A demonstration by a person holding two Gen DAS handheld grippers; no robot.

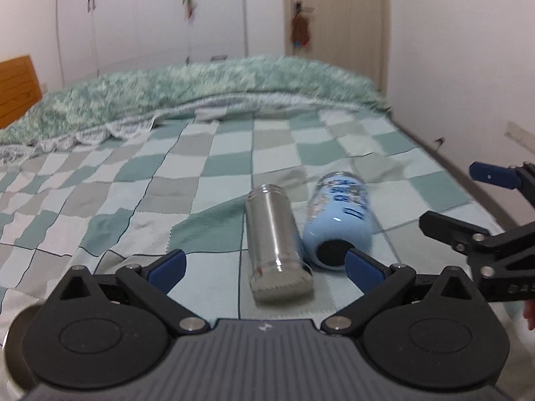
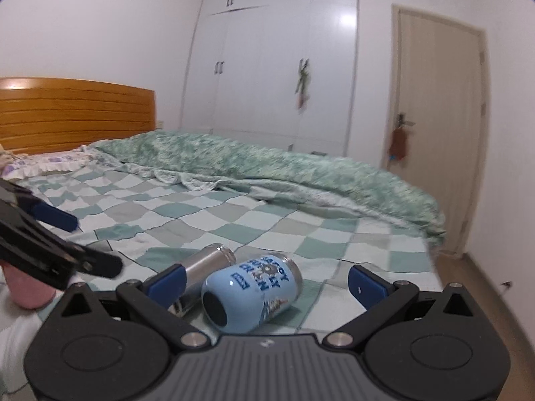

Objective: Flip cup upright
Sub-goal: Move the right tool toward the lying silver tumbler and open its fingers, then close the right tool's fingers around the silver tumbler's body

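While both grippers, left gripper (image 1: 264, 262) and right gripper (image 2: 267, 279), are spread apart, the blue cup (image 2: 250, 292) and steel cup (image 1: 272, 239) are seen lying on the bed (image 1: 100, 197); the blue cup's lettering is legible only from the right.

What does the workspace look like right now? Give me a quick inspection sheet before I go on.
Surface: bed with a green and white checkered sheet, soft and a little creased.
Job's things: light blue cup lying on its side; steel cup lying on its side next to it, close, contact unclear.
Clutter: rumpled green quilt along the far side of the bed.
Grippers: left gripper open, low in front of the steel cup; right gripper open, low in front of the blue cup. Neither holds anything.
Cables: nothing seen.
Surroundings: wooden headboard, white wardrobe, door.
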